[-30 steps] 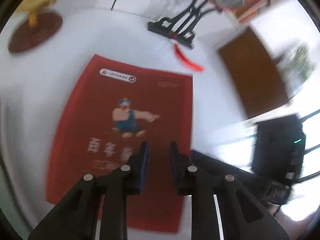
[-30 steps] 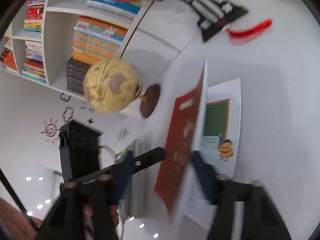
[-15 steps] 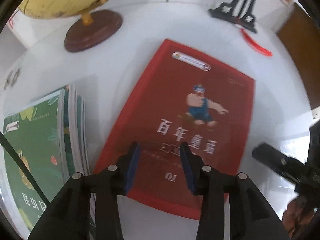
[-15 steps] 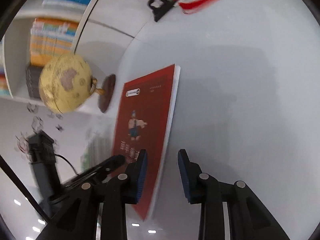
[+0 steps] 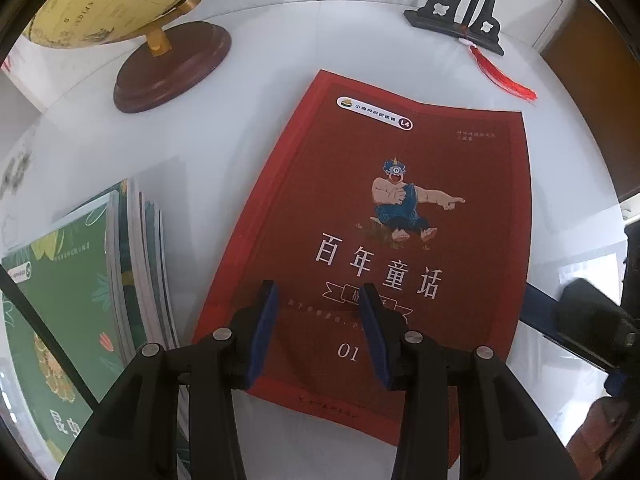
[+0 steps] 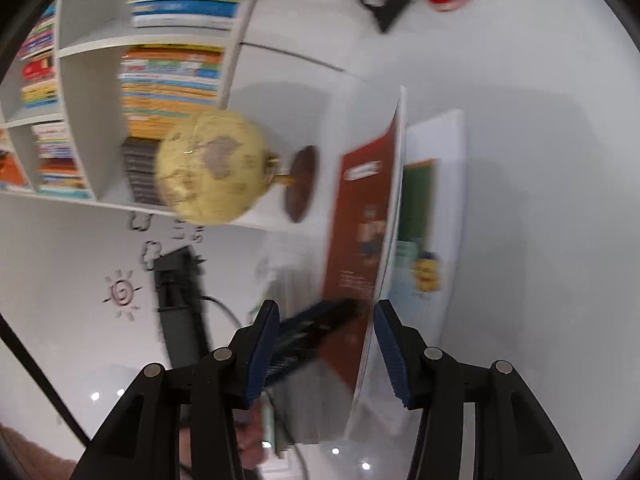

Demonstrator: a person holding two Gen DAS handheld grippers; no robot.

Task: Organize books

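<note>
Red book (image 5: 384, 220) — flat on white table (image 5: 248, 120), beside green book stack (image 5: 80, 280). Left hand-held gripper (image 5: 318, 300) — jaws apart, empty, above cover. Right hand-held gripper (image 6: 326, 316) — jaws opening about its raised edge.

One red book (image 5: 384, 240), one stack of green books (image 5: 80, 300), one globe (image 5: 120, 0), one black stand (image 5: 464, 16) and one red tassel (image 5: 500, 74) on a white worktop (image 5: 248, 92).
</note>
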